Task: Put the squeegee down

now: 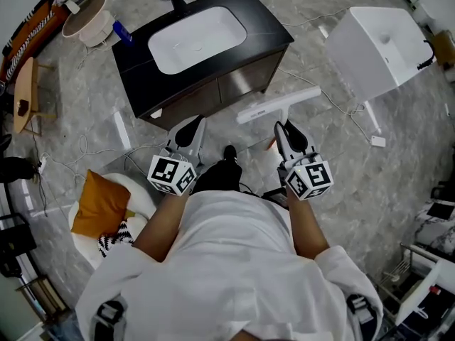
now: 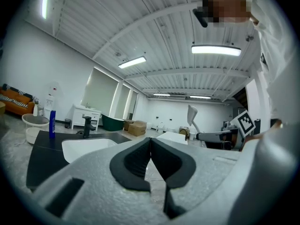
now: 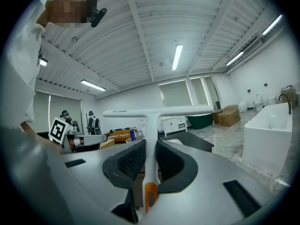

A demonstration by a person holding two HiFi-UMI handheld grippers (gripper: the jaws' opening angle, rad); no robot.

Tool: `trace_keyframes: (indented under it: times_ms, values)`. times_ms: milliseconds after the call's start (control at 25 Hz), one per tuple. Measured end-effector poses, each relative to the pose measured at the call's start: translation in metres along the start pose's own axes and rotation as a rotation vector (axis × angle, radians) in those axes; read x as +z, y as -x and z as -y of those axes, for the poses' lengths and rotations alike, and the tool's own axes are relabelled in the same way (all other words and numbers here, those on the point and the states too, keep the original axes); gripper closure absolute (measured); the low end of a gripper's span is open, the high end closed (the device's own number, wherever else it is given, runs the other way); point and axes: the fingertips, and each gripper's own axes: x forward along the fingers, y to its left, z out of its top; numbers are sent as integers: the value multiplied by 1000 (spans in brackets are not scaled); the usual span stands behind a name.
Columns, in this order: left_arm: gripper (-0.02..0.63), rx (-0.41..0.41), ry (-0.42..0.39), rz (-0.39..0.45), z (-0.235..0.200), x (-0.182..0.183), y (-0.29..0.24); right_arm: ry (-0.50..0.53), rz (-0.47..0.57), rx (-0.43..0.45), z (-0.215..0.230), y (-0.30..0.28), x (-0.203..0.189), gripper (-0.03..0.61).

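1. A grey marble floor point(image 1: 398, 190) lies under both tools, and a black vanity point(image 1: 135, 55) with a white basin point(image 1: 199, 38) stands just ahead of them.
2. The right gripper point(image 3: 151, 149) is clamped on the handle of the white squeegee point(image 3: 157, 112), whose blade sits crosswise beyond the jaw tips.
3. The left gripper point(image 2: 150, 144), beside it, has its jaws pressed together and holds nothing.

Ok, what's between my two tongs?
In the head view, the person's dark shoe and leg lie between the left tongs and the right tongs, which hold the squeegee.
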Motion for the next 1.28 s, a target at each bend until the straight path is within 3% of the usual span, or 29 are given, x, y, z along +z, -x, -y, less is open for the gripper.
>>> trace_keyframes:
  times_ms: [200,400,640,1280]
  values:
    - [597,10,29,34,-36,16,-53,0,-19,13,32,-48,20,505]
    - [597,-36,47,65,-57,34,-109,38,-13,21,56,-96,50,505]
    - [597,-92,55,82,-75,44,-155,26,-20,-2,82,-131,60,505]
    - [597,-150,114,27,-99,21,-228,-12,2,-52,136,-175,74,505]
